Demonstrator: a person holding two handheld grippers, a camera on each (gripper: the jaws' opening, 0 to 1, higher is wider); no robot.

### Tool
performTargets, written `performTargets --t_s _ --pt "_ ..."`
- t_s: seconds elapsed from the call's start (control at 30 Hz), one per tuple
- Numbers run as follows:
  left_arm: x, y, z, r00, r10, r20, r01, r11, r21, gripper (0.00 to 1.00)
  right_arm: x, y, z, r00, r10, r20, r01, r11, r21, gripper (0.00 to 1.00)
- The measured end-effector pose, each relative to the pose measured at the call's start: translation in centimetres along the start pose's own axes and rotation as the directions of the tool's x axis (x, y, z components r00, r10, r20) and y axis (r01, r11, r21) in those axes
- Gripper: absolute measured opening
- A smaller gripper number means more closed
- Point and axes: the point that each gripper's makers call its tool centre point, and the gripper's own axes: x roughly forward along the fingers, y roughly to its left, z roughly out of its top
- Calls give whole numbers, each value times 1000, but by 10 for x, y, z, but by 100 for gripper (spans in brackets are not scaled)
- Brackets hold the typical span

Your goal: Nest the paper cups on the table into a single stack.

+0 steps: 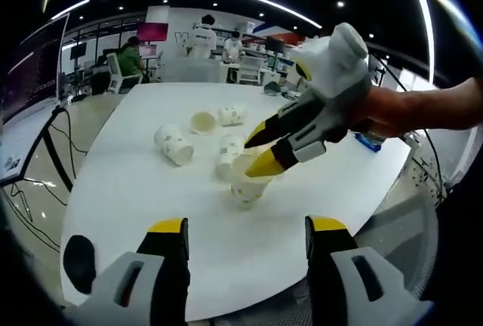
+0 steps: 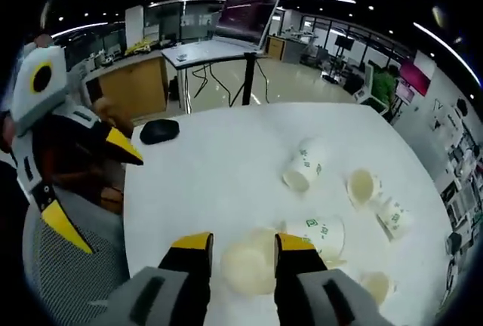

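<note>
The right gripper (image 2: 241, 254) clamps an upright white paper cup (image 2: 247, 269) on the round white surface (image 2: 204, 167); the left gripper (image 1: 247, 237) hangs open, other cups (image 1: 174, 145) lying tipped nearby

cup (image 1: 247, 187) partly hidden behind right gripper (image 1: 266, 148) tips, far people blurred, cup print too small to read

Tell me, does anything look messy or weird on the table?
Yes. Several paper cups lie tipped on their sides, scattered on the white table, like this cup and another. None are stacked yet. The right gripper has one cup between its jaws.
</note>
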Motion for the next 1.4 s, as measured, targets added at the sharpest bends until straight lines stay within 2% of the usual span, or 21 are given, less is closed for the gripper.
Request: performTargets --t_s 0.23,0.43,0.63,0.77,0.8,0.93,1.0,1.13,1.23,1.33,1.4 --pt "4 1 0 1000 -4 1 4 1000 -8 61 -7 -24 1 997 -68 31 68 997 24 32" --pt "12 6 -2 1000 -8 4 8 1000 -17 61 -9 -47 6 986 -158 61 155 987 49 33" --pt "17 7 -4 1000 -13 1 13 999 -33 61 -7 -70 8 976 -209 66 203 975 85 35" --pt "19 8 -6 1000 -19 -6 19 999 -36 61 -7 -92 5 967 -246 72 232 959 164 36" --pt "20 8 -7 1000 -21 -9 21 999 -37 61 -4 -106 4 964 -257 71 241 953 186 36" --pt "21 9 -9 999 -24 -21 23 999 -35 61 -7 -130 -3 958 -280 60 260 938 230 38" --pt "23 13 -12 999 -26 -28 25 999 -39 61 -7 -150 -7 956 -288 61 263 928 263 39" --pt "25 13 -13 999 -29 -42 27 999 -42 61 -11 -187 -21 942 -333 37 307 901 305 39" --pt "26 15 -14 998 -30 -51 28 999 -40 61 -12 -217 -28 932 -360 45 320 875 363 40" --pt "28 19 -14 998 -28 -59 26 999 -40 61 -13 -229 -32 928 -369 47 325 866 380 41" --pt "30 20 -14 997 -26 -67 24 999 -40 61 -9 -242 -35 928 -368 55 325 874 362 42"
